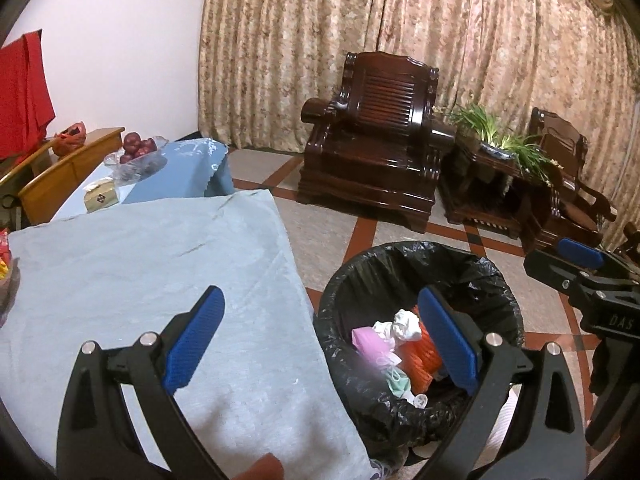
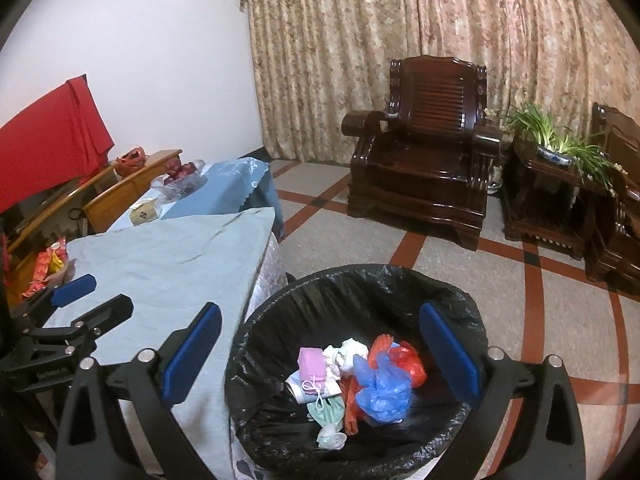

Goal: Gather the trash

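A bin with a black liner point(image 1: 360, 268) point(image 2: 360, 276) stands on the floor against the table's right edge. Inside lie crumpled white paper point(image 1: 406, 324) point(image 2: 348, 354), a pink packet point(image 1: 368, 340) point(image 2: 312, 362), an orange net point(image 1: 420, 356), a blue plastic bag point(image 2: 382, 388), a red bag point(image 2: 410, 364) and a face mask point(image 2: 326, 408). My left gripper point(image 1: 320, 300) point(image 2: 96, 294) hangs over the table edge and bin rim, open and empty. My right gripper point(image 2: 320, 312) point(image 1: 560, 260) hovers above the bin, open with nothing between its fingers.
The table under a light blue cloth point(image 1: 140, 260) point(image 2: 172, 264) fills the left. Farther back stand a fruit bowl point(image 1: 136, 152), a tissue box point(image 1: 100, 198) and snack packets point(image 2: 48, 264). A dark wooden armchair point(image 1: 380, 140) point(image 2: 424, 152) and a plant stand point(image 1: 500, 152) sit across the tiled floor.
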{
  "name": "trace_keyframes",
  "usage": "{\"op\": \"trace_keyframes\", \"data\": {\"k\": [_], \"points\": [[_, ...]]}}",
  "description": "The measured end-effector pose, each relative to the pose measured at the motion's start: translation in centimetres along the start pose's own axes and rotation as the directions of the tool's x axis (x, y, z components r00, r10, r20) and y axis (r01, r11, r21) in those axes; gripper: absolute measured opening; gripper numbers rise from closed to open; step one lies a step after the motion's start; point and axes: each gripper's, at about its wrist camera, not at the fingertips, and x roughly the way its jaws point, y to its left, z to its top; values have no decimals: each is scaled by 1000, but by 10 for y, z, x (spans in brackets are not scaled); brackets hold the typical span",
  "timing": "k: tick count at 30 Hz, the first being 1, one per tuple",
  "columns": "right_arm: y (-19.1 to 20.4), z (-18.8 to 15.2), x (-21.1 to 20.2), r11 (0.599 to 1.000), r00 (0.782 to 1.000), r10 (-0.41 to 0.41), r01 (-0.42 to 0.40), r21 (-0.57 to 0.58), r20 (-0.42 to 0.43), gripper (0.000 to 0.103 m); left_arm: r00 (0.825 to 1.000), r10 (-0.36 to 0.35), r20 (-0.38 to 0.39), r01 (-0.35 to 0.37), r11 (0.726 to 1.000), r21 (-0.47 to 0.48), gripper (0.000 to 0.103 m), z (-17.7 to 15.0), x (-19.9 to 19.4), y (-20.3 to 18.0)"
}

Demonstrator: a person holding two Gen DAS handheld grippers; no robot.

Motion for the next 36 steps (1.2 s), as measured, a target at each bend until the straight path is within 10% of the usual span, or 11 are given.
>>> {"op": "trace_keyframes", "data": {"k": [36], "points": [[11, -2, -6, 1000, 1000, -3, 3, -29, 13, 97, 1000, 13, 18, -13, 1000, -1, 95, -1, -10, 0]]}}
